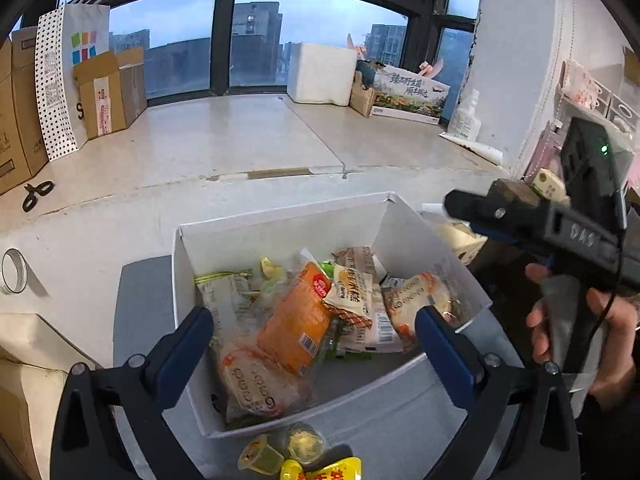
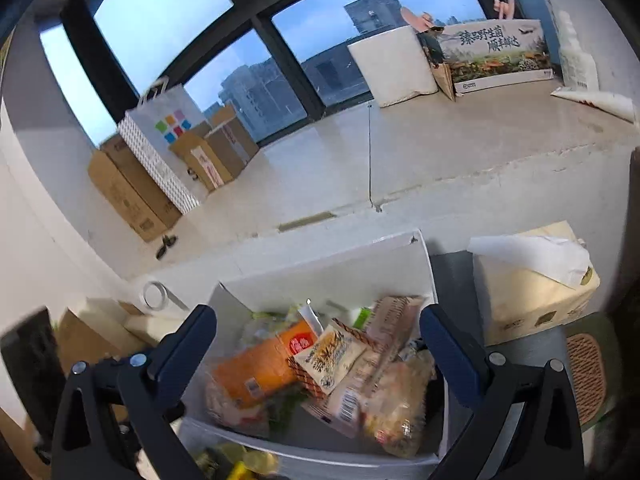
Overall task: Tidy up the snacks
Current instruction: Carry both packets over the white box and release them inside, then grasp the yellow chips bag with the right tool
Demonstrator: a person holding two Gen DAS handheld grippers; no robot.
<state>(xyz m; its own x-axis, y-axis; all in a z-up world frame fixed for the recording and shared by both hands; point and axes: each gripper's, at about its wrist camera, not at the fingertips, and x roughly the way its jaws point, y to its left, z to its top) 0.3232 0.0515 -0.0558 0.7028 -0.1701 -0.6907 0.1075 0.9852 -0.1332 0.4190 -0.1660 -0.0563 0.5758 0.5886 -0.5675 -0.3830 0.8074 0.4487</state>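
Note:
A white box (image 1: 280, 222) sits on a grey mat and holds several snack packets, among them an orange packet (image 1: 298, 320) and a cream packet (image 1: 350, 290). My left gripper (image 1: 314, 330) is open and empty above the box's near side. Jelly cups (image 1: 260, 458) and a yellow packet (image 1: 320, 472) lie on the mat in front of the box. My right gripper (image 2: 318, 340) is open and empty above the same box (image 2: 332, 260), orange packet (image 2: 260, 364) below it. It shows in the left wrist view (image 1: 472, 204), held by a hand at the right.
A tissue pack (image 2: 536, 284) stands right of the box. A tape roll (image 1: 14, 272) and scissors (image 1: 36, 194) lie on the floor at left. Cardboard boxes (image 1: 108, 92) and a paper bag (image 1: 68, 76) stand by the window. A white foam box (image 1: 320, 74) stands at the back.

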